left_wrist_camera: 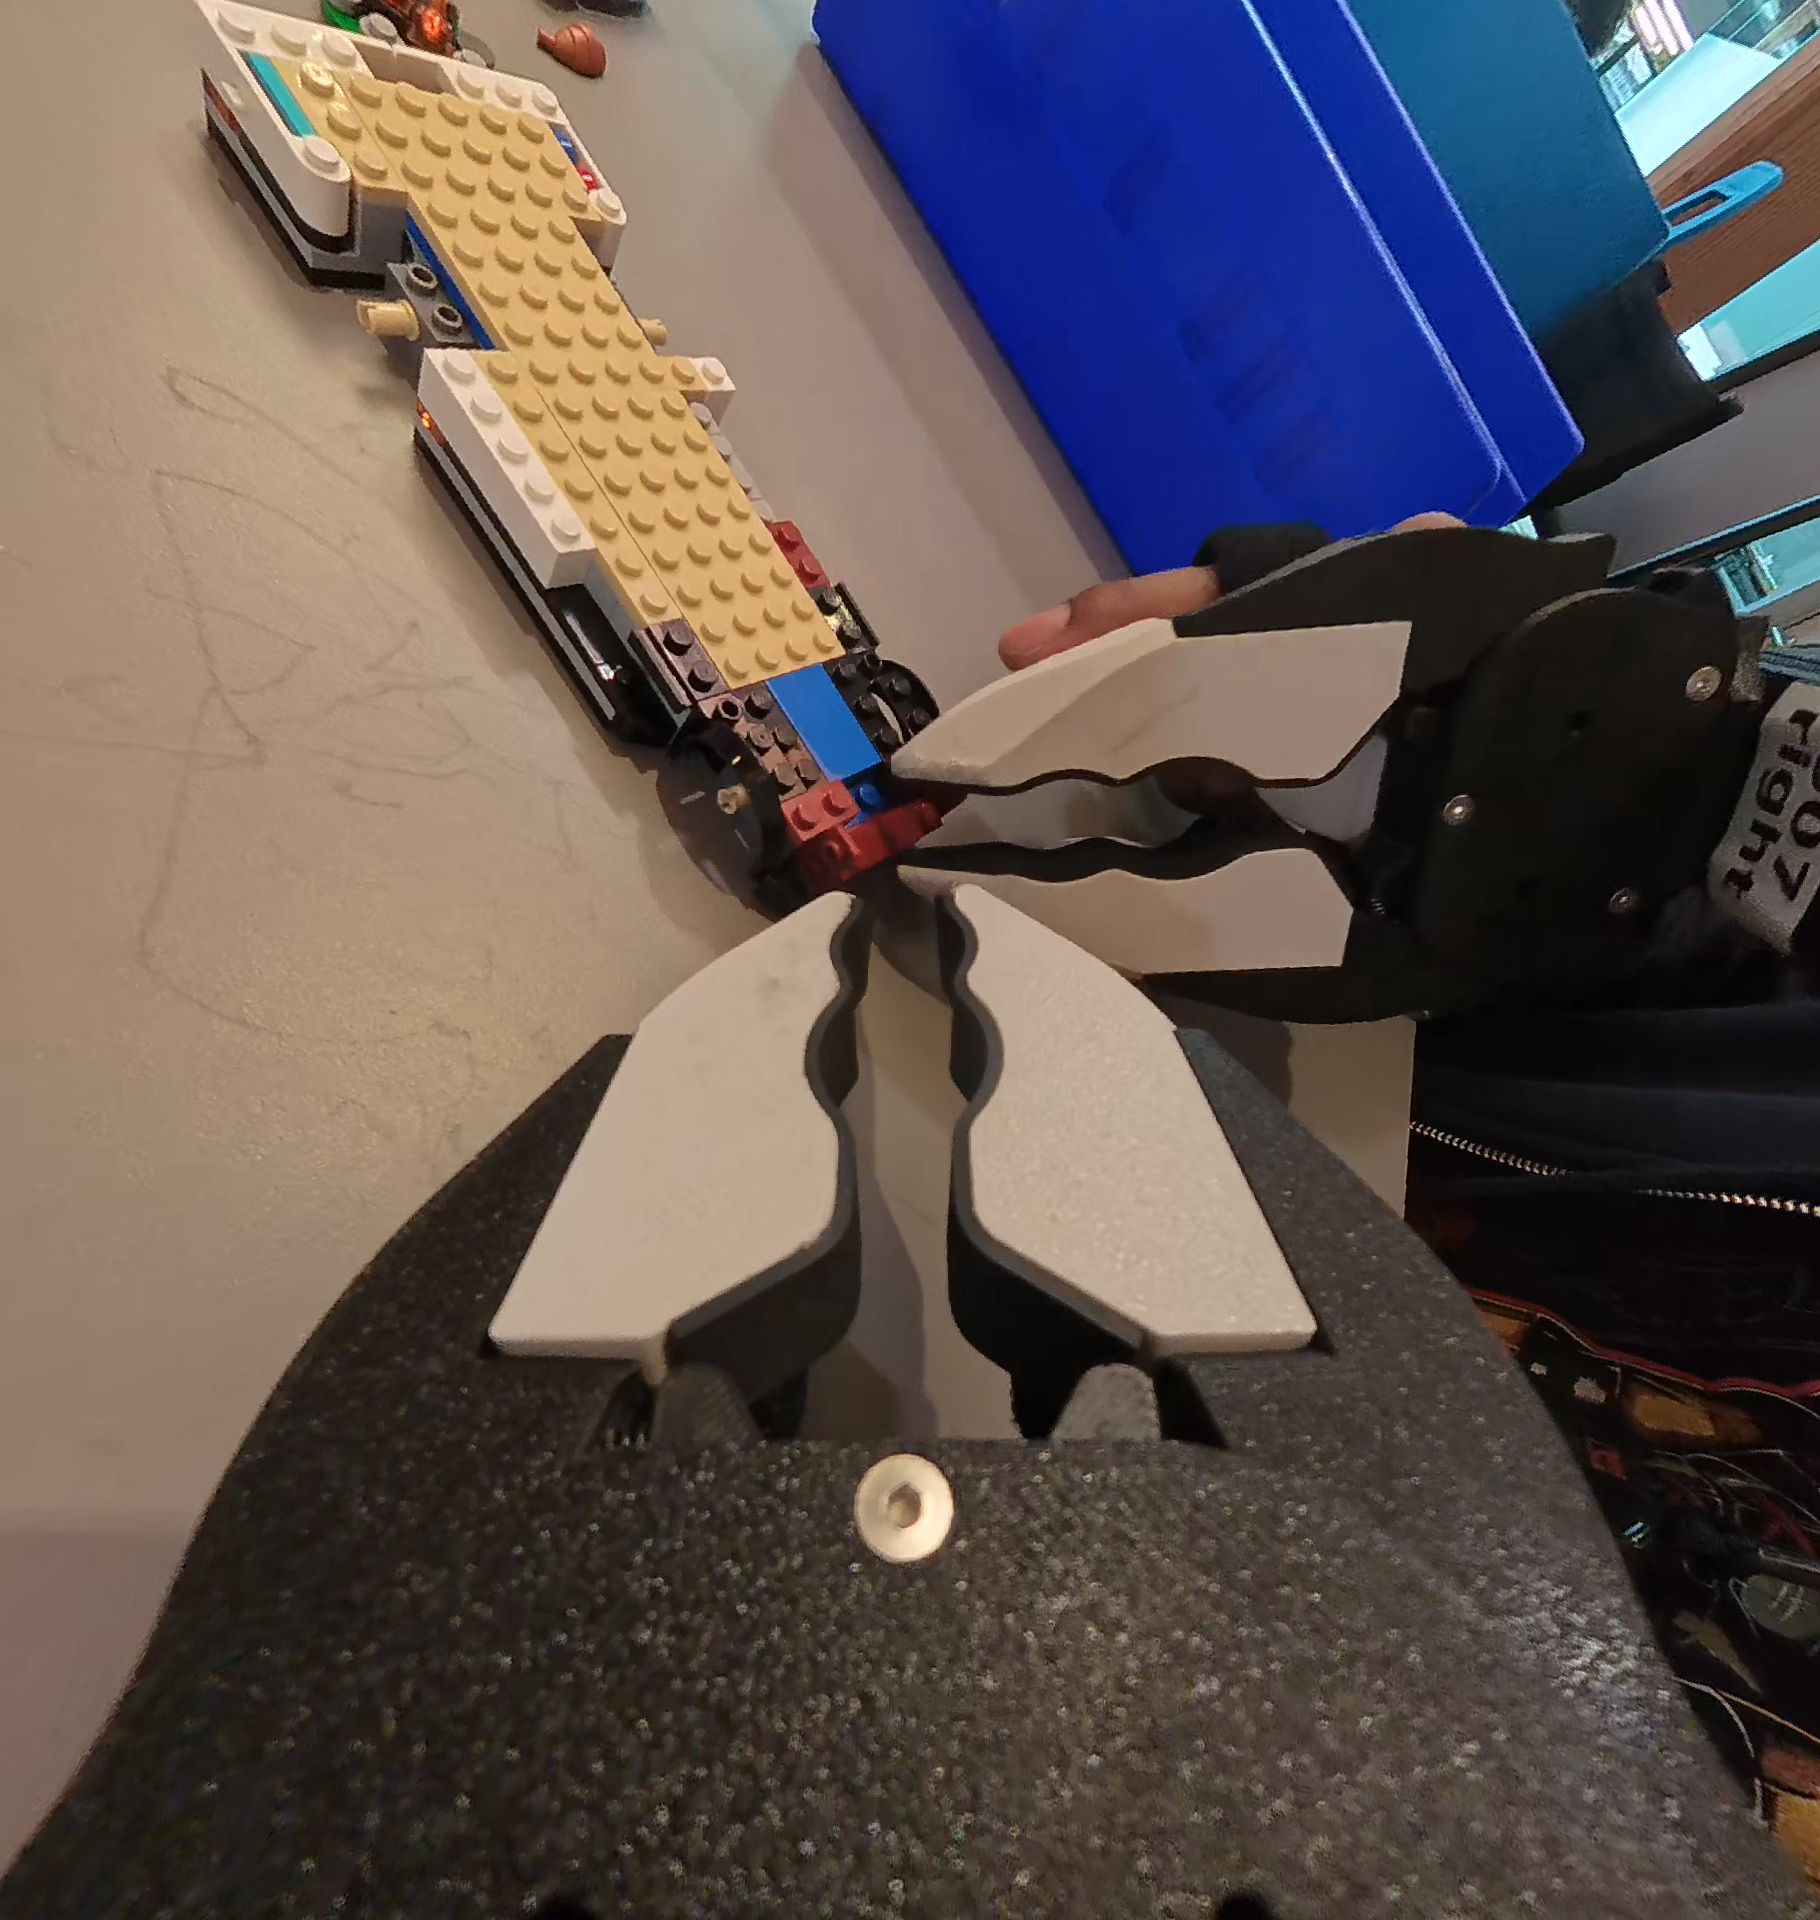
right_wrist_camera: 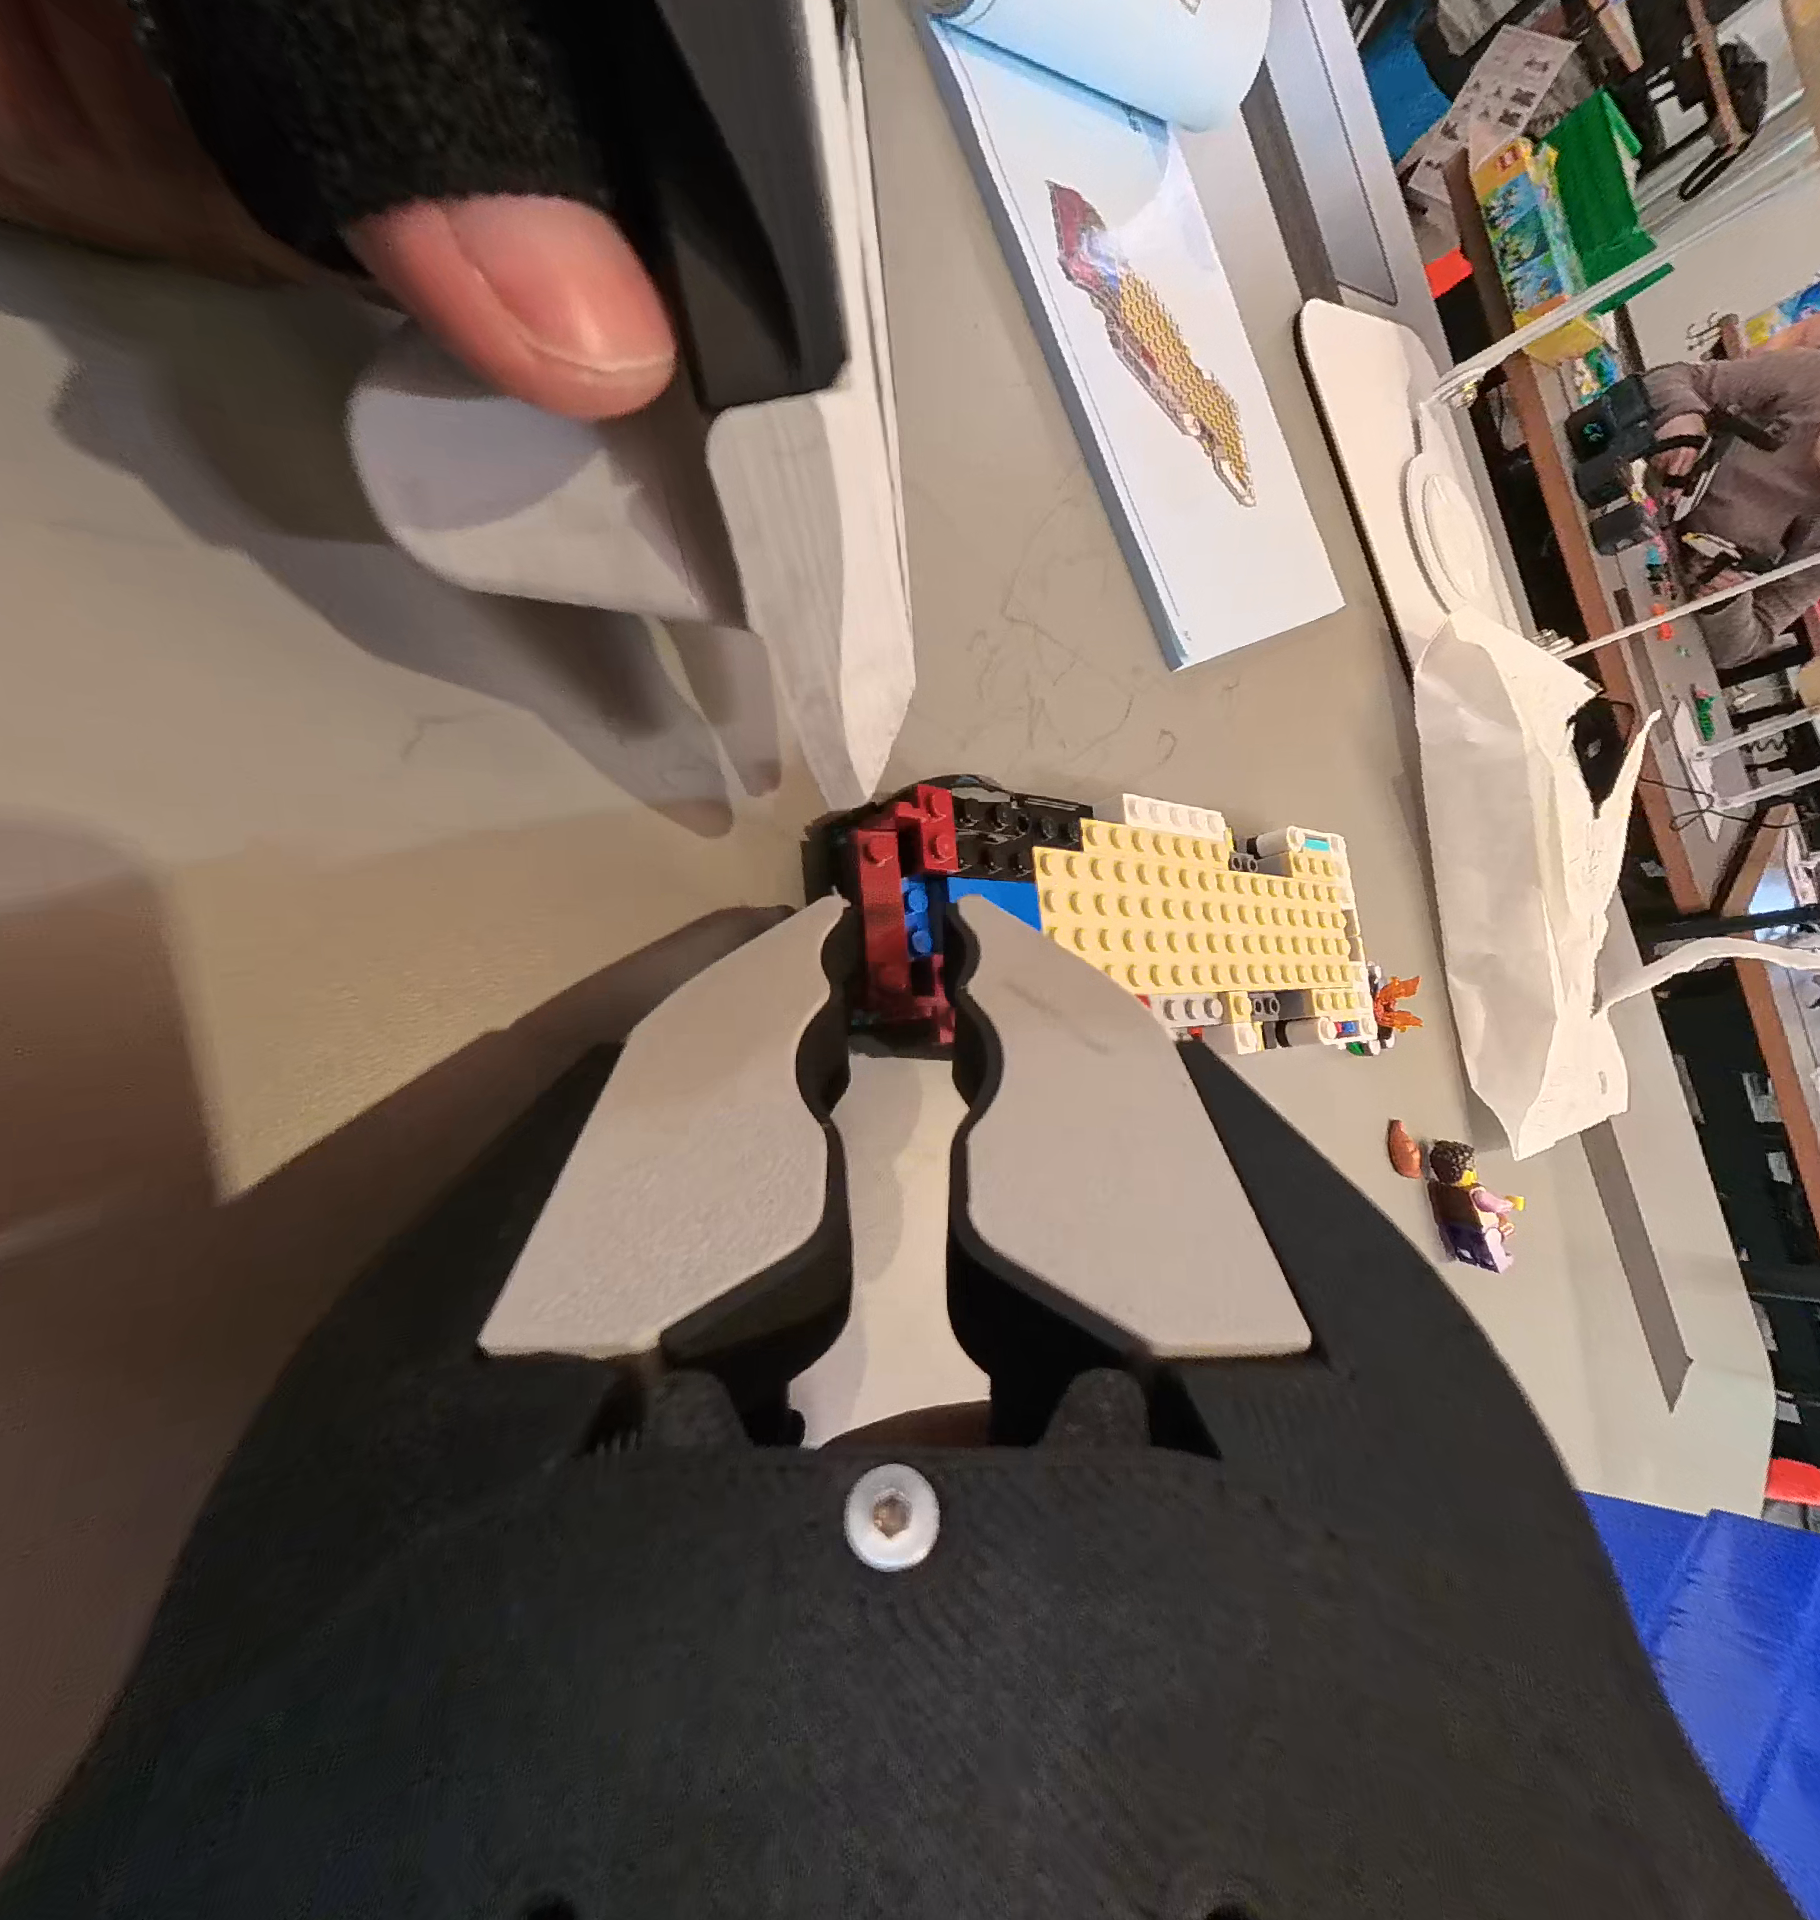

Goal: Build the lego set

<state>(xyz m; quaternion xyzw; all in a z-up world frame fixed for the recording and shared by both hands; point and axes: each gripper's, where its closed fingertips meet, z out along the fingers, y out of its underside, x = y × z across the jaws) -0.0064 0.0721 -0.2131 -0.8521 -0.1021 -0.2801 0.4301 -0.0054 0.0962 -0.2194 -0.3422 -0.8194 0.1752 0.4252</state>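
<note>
- Tongs: left gripper (left_wrist_camera: 901, 899) slightly parted on nothing, tips just beside the near end of the brick model (left_wrist_camera: 615, 416); right gripper (right_wrist_camera: 901, 914) astride the dark red bricks (left_wrist_camera: 864, 831), pad pressure not discernible
- Position: model lies flat on the grey table (left_wrist_camera: 158, 623), beside a blue box (left_wrist_camera: 1197, 260)
- Handling: small studded pieces probably need pads square on flat sides
- Materials: glossy rigid plastic, tan studded plates (right_wrist_camera: 1197, 914); matte, scuffed tabletop

Bare grey table (left_wrist_camera: 210, 727) lies open left of the brick model (left_wrist_camera: 594, 436); a blue box (left_wrist_camera: 1197, 291) walls its right.
</note>
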